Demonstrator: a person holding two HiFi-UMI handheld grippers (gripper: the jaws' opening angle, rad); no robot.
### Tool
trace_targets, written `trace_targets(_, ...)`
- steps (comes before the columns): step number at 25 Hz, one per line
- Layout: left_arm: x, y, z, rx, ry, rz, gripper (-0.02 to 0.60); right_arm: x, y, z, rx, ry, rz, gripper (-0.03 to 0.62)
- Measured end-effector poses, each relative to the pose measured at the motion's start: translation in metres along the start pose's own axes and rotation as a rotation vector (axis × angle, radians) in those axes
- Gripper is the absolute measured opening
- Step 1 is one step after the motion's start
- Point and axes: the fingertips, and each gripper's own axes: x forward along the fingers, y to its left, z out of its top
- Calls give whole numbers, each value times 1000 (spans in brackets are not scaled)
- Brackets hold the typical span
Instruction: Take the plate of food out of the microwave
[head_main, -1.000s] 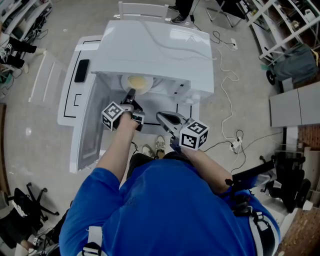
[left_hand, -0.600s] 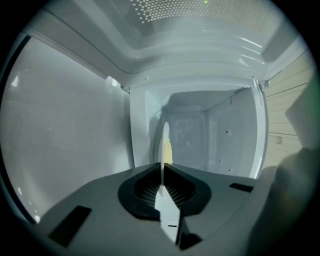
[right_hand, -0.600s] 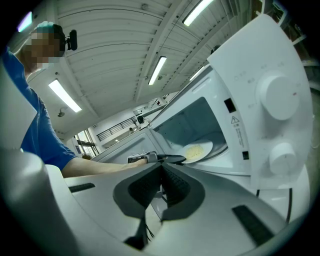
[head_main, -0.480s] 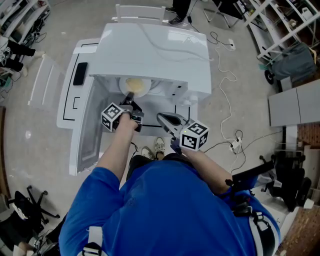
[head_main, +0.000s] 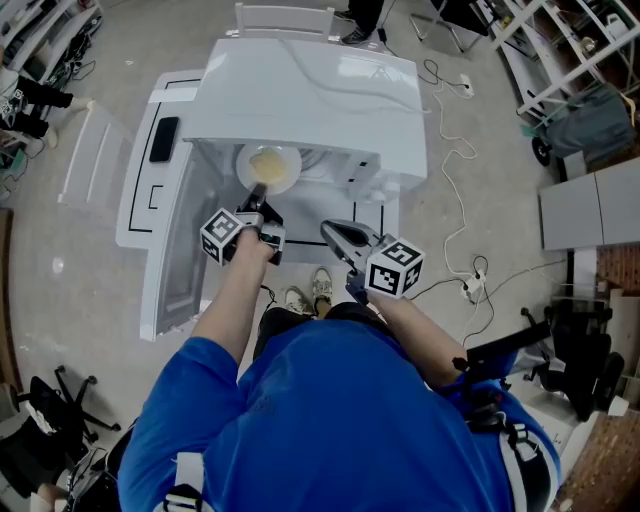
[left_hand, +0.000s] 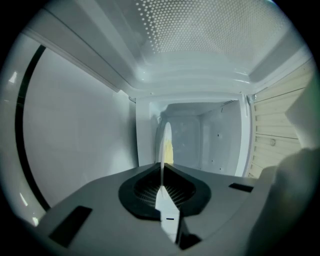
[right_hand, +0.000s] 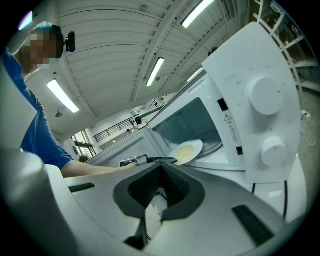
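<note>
1. My left gripper (head_main: 258, 192) fingers, just closing, are grasping the plate (head_main: 272, 166) of yellow food (head_main: 266, 161) in the microwave (head_main: 310, 90) opening.
2. My right gripper (head_main: 330, 231) is hanging clenched, empty; its view is showing the plate's face, the left gripper view only its edge.

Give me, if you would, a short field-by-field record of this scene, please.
microwave: door swung open at the head view's left
plate: at the cavity's mouth, carrying yellow food
left tool: jaws have just been closing, now shut on the plate's near rim
right tool: outside the microwave, jaws together, holding nothing
</note>
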Motion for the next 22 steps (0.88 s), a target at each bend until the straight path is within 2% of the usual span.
trace_targets(12,-61,-15,-14,12,-29,-60,17,-28,-2,-16,25,-10,5,-3)
trace_targets(22,-131,-15,-52,4,-130,-89,18,-87,-3,-26,4,8,58,-3)
